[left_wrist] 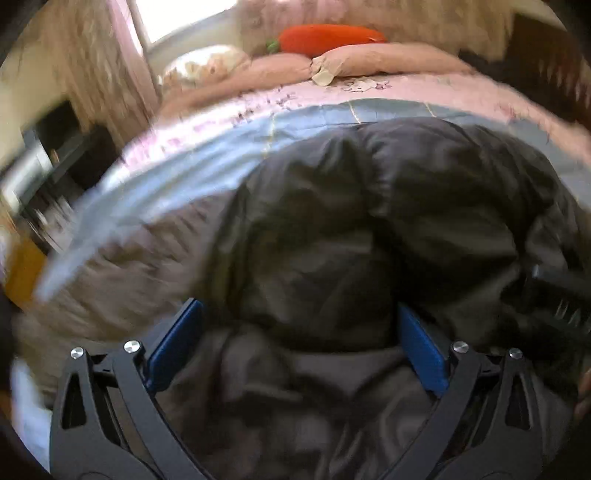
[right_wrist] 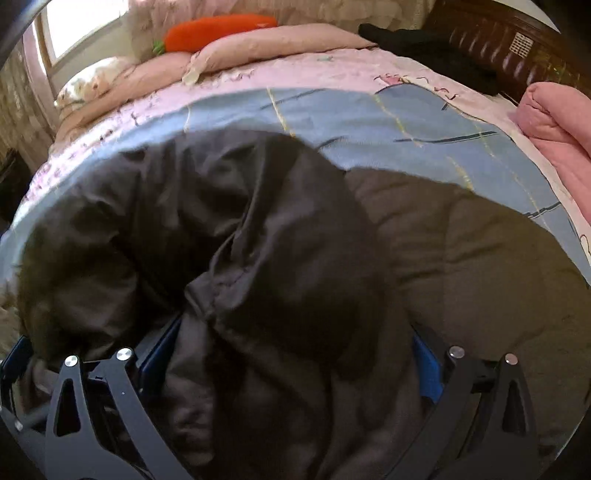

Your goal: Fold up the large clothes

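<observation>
A large dark brown padded jacket (left_wrist: pixel 332 229) lies bunched on the bed and fills the lower part of both views (right_wrist: pixel 258 240). My left gripper (left_wrist: pixel 299 332) has its blue-padded jaws spread wide, with a thick fold of the jacket between them. My right gripper (right_wrist: pixel 295 347) also stands wide apart, with jacket fabric piled between and over its fingers (right_wrist: pixel 426 369). Whether the pads press the fabric is hidden. The other gripper's black frame (left_wrist: pixel 557 295) shows at the right edge of the left wrist view.
The bed has a blue and pink patterned quilt (right_wrist: pixel 369 122). An orange carrot-shaped pillow (right_wrist: pixel 218 31) and pink bedding (right_wrist: pixel 266 48) lie at the far side. A folded pink blanket (right_wrist: pixel 554 125) and black clothing (right_wrist: pixel 432 51) sit at the right by a dark wooden headboard (right_wrist: pixel 498 37).
</observation>
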Demonstrator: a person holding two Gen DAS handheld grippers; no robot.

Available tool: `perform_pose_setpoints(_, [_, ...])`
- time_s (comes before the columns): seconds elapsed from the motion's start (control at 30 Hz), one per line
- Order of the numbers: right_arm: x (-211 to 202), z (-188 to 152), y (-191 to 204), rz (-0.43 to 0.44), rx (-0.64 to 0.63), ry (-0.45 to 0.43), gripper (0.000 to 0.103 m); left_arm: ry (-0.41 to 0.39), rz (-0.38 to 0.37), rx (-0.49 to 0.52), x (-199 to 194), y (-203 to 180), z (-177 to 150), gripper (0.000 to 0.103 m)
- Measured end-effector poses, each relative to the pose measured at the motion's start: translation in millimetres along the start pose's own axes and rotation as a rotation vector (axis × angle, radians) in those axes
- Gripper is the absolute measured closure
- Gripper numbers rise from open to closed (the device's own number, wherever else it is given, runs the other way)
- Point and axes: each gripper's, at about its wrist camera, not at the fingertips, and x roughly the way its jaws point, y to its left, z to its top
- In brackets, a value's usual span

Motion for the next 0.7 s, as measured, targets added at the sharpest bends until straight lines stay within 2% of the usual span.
perform_pose_setpoints(0.03, [-12, -3, -5, 0.02, 0.031, -0.023, 0.001, -0.018, -0.018, 0.018, -13, 2, -3, 0.002])
perform_pose_setpoints(0.1, [-26, -14, -14, 0.042, 0.085, -0.02, 0.001, -0.054, -0.09, -0.068, -36, 22, -16, 0.002])
perform_pose_setpoints(0.17, [-25, -33, -19, 0.046, 0.112, 0.035, 0.001, 0.028, -0.124, -0.172, -34, 38, -32, 0.002])
perform_pose_setpoints(0.2, [-20, -45, -18, 0.03, 0.102, 0.062, 0.001, 0.139, -0.157, -0.235, -18, 45, -48, 0.002])
perform_pose_setpoints(0.23, [-17, -52, -16, 0.007, 0.084, 0.071, 0.001, 0.195, -0.169, -0.246, -9, 46, -56, 0.002])
perform_pose_setpoints(0.27, [-16, -59, -11, -0.019, 0.052, 0.065, 0.001, 0.212, -0.175, -0.243, -6, 48, -62, 0.002])
perform_pose_setpoints(0.37, [-29, -51, -3, -0.046, 0.044, 0.049, 0.001, 0.18, -0.156, -0.238, -27, 61, -56, 0.002])
perform_pose_setpoints(0.47, [-51, -40, 3, -0.008, 0.071, 0.023, 0.001, 0.118, -0.12, -0.439, -60, 117, -49, 0.002])
perform_pose_setpoints(0.53, [-62, -37, 12, 0.009, 0.05, 0.03, 0.001, 0.106, -0.039, -0.606, -72, 171, -55, 0.002])
perform_pose_setpoints(0.57, [-66, -36, 16, 0.016, 0.034, 0.034, 0.001, 0.108, -0.002, -0.684, -74, 198, -62, 0.002])
perform_pose_setpoints(0.63, [-77, -36, 32, 0.034, -0.02, 0.031, 0.001, 0.119, 0.016, -0.832, -68, 258, -84, 0.002])
perform_pose_setpoints(0.7, [-83, -37, 49, 0.051, -0.08, 0.032, 0.001, 0.157, 0.038, -0.892, -53, 315, -105, 0.002])
